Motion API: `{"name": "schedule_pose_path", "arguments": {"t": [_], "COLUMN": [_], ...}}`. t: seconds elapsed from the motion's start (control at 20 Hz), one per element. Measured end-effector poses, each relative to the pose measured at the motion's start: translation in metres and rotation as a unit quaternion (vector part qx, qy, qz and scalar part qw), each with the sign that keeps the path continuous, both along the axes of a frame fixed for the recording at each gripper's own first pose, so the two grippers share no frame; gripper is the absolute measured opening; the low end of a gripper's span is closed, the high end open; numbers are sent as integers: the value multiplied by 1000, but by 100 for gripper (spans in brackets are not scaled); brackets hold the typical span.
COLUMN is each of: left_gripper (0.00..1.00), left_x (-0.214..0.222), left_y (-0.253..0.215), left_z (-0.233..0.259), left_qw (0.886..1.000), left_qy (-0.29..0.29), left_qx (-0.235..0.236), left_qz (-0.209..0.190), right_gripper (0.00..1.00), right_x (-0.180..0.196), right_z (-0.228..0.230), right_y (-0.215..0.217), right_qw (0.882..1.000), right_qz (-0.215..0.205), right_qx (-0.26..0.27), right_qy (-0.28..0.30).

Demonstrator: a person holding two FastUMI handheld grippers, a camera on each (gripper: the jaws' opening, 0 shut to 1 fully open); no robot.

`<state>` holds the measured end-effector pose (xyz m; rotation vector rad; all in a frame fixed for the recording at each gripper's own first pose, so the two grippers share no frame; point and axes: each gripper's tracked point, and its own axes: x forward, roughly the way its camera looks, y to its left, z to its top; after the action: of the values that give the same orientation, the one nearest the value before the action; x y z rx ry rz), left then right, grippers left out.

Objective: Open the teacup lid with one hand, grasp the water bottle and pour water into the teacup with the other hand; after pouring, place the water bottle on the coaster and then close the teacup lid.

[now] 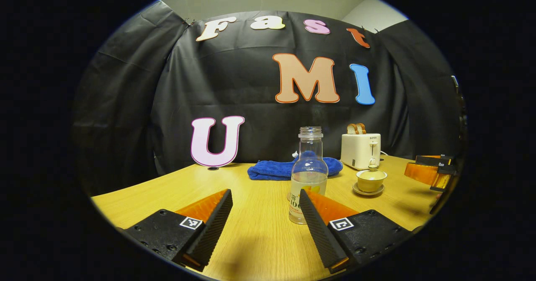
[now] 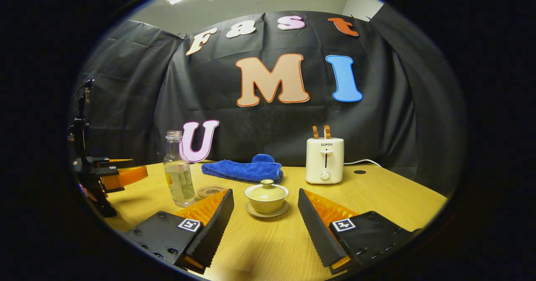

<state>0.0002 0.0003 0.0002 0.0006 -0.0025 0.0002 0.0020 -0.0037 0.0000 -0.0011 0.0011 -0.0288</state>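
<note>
Your right gripper [image 2: 264, 214] hangs spread with the teacup [image 2: 266, 198] dead ahead between its fingers, so pinch that small, slick, breakable lid knob [image 2: 266, 183], while your left gripper [image 1: 264, 214], also spread, faces the light, smooth water bottle [image 1: 308, 176] just ahead — take its waist.

One bottle [image 2: 179, 176], one lidded teacup [image 2: 266, 196] on one saucer [image 2: 266, 212], and one coaster [image 2: 210, 191]. One blue towel [image 2: 243, 170] at 12 o'clock. One toaster [image 2: 324, 160] holding two bread slices [image 2: 320, 132].
</note>
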Motion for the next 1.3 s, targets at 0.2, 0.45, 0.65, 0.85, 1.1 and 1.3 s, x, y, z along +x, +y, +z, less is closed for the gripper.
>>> {"name": "schedule_pose_path", "arguments": {"t": [0.2, 0.45, 0.65, 0.85, 1.1, 1.3], "left_gripper": [94, 94, 94, 94, 94, 94], "left_x": [0, 0, 0, 0, 0, 0], "left_y": [0, 0, 0, 0, 0, 0], "left_z": [0, 0, 0, -1, 0, 0], "left_qw": [1000, 1000, 1000, 1000, 1000, 1000], "left_qy": [0, 0, 0, 1, 1, 1], "left_qx": [0, 0, 0, 0, 0, 0], "left_qz": [0, 0, 0, 0, 0, 0], "right_gripper": [97, 97, 97, 97, 94, 89], "right_x": [15, 44, 66, 87, 111, 120], "right_z": [-2, -6, -12, -18, -23, -27], "right_y": [4, 6, 8, 8, 6, 4], "right_qw": [1000, 1000, 999, 999, 998, 997], "right_qz": [5, 10, 16, 16, 16, 14], "right_qx": [0, 1, 0, 0, -1, -4], "right_qy": [3, 11, 31, 47, 58, 75]}}
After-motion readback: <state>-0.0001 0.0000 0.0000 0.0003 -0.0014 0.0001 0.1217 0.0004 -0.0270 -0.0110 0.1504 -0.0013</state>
